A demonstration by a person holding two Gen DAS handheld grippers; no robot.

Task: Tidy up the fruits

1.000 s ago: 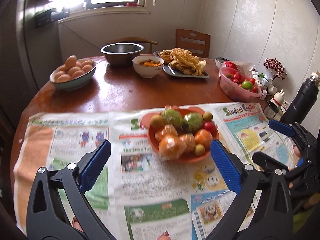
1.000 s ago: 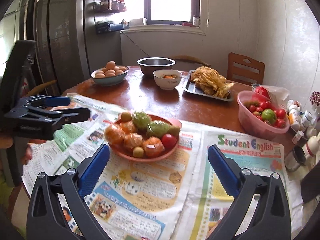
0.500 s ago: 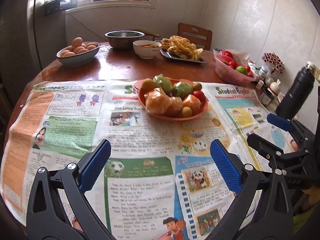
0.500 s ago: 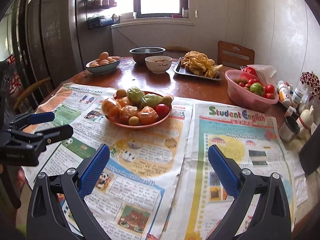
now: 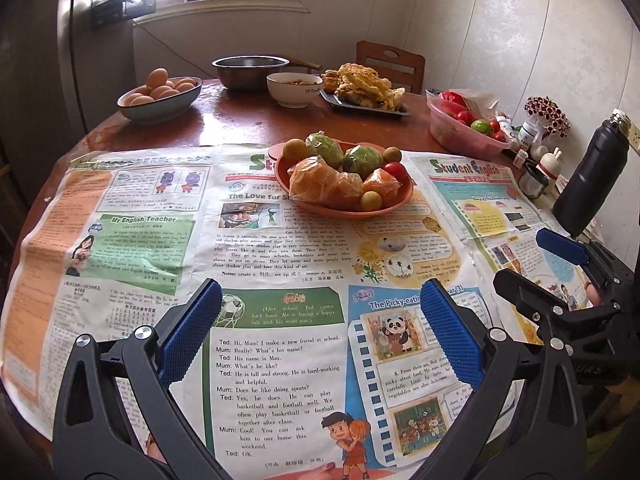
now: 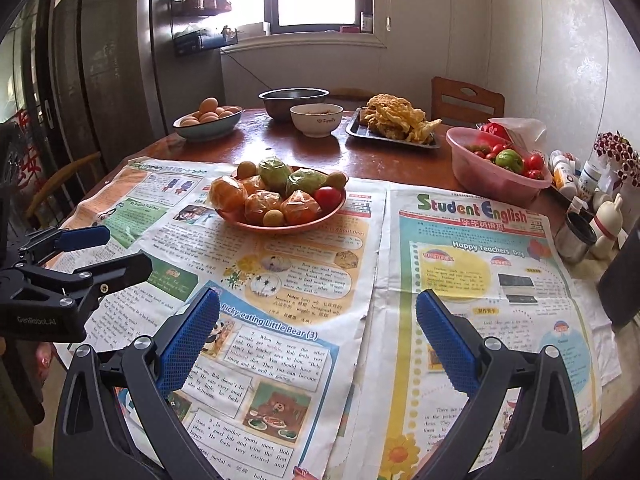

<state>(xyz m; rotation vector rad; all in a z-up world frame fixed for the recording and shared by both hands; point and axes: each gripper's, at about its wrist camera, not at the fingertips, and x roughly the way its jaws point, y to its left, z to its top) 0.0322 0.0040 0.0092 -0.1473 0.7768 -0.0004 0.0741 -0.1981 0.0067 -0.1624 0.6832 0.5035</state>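
Orange plate (image 5: 404,196) of fruit, upper centre of both views, on newspaper (image 5: 280,248) covering the table's (image 5: 240,124) near half: wrapped oranges (image 5: 316,182), two wrapped green fruits (image 5: 362,159), one tomato (image 5: 394,170), small yellow-green fruits (image 5: 371,201). Left gripper (image 5: 320,332): bottom of frame, jaws wide apart, empty, over newspaper. Right gripper (image 6: 316,332): likewise spread, empty. Pink tub (image 6: 480,172) of tomatoes, right. Egg bowl (image 6: 208,124), steel bowl (image 6: 294,100), white bowl (image 6: 316,120), tray (image 6: 392,134) of fried food along top. Black flask (image 5: 592,180), right edge.

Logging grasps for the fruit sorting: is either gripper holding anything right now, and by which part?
Nothing is held. Left gripper and right gripper both have open, empty jaws above the newspaper.
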